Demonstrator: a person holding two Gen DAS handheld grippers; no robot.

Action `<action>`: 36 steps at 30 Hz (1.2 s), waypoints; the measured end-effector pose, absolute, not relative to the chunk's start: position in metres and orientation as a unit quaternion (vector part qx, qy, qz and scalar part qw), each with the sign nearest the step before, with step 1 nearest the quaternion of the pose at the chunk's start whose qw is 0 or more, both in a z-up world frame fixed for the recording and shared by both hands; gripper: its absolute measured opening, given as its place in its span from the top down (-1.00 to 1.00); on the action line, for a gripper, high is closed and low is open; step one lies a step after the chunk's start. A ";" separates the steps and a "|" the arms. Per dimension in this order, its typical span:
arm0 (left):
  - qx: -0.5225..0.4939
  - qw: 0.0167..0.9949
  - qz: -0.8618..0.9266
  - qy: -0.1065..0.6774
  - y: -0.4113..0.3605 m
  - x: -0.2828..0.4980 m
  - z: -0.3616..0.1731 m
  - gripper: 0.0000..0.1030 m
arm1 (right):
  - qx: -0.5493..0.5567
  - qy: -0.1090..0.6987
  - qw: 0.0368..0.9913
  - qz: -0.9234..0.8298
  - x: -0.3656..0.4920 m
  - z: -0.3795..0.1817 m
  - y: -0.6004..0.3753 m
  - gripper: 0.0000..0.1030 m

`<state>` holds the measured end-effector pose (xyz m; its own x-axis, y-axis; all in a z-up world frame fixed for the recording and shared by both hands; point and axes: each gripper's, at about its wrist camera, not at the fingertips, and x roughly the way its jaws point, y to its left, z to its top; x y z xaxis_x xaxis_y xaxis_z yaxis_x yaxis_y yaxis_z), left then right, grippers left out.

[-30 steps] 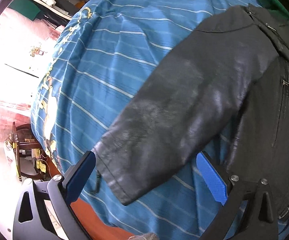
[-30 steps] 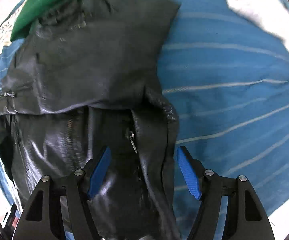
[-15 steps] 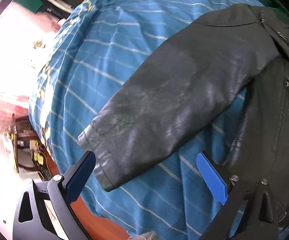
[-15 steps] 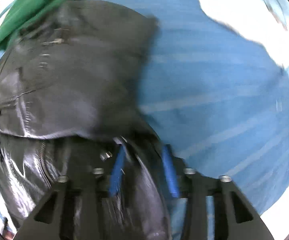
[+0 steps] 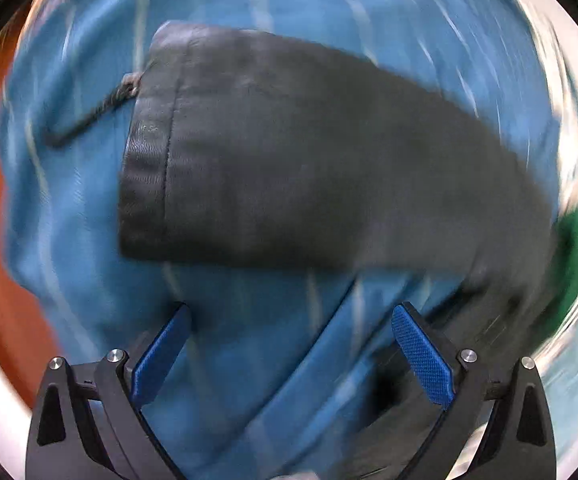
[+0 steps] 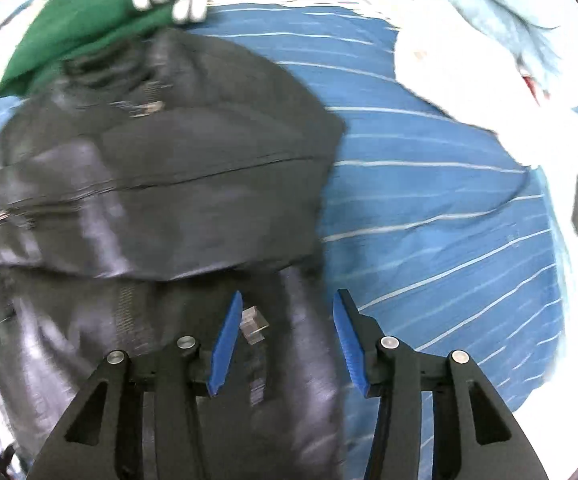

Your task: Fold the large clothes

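My black jacket (image 6: 161, 200) lies spread on the bed, on a blue striped sheet (image 6: 429, 216). It looks like leather. I think it is heavy and thick, and a bit shiny and slippery. It will bend, but it will not fold flat and thin like a shirt. It may spring back open when I let go. So I should grab it by an edge or a hem, where the leather is doubled and sewn.

My right claw (image 6: 285, 336) is partly open, with its blue pads a little apart. The front edge of the jacket, with a small metal zipper tab (image 6: 253, 324), sits right between the pads. I cannot tell if the pads touch the leather. It does not look pinched tight.

My left claw (image 5: 289, 354) is wide open and holds nothing. It hangs over the sheet. One sleeve (image 5: 309, 168) lies flat just ahead of it, and the stitched cuff (image 5: 149, 160) points to the left side of that view. A thin dark strap (image 5: 89, 120) sticks out from the cuff. This view is blurry, so small things are hard to see.

The cuff looks like a good place to grab, to bring the sleeve over the body. A green cloth (image 6: 85, 12) lies past the jacket's collar.
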<state>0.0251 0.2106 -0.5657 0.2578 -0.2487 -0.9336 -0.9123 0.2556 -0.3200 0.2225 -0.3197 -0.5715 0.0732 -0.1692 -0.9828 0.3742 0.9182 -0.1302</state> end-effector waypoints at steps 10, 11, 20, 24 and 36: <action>-0.478 0.616 0.438 0.448 0.305 0.062 -0.544 0.74 | 0.026 0.669 0.737 -0.099 0.242 -0.578 -0.167 -0.57; -0.455 0.633 0.439 0.447 0.312 0.073 -0.537 0.76 | 0.012 0.669 0.735 -0.107 0.246 -0.580 -0.154 -0.63; -0.220 0.789 0.375 0.433 0.305 0.182 -0.442 0.85 | -0.009 0.636 0.761 -0.132 0.286 -0.587 -0.093 -0.73; -0.135 0.830 0.343 0.418 0.281 0.202 -0.403 0.86 | 0.005 0.626 0.768 -0.134 0.311 -0.594 -0.092 -0.73; 0.065 0.923 0.166 0.340 0.105 0.272 -0.308 0.87 | 0.125 0.615 0.756 -0.185 0.309 -0.579 -0.201 -0.73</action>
<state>0.2722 0.1048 -0.3079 0.7134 0.3504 -0.6068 -0.2626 0.9366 0.2322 0.3089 -0.2012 -0.5792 0.1751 -0.1267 -0.9764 0.4333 0.9004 -0.0391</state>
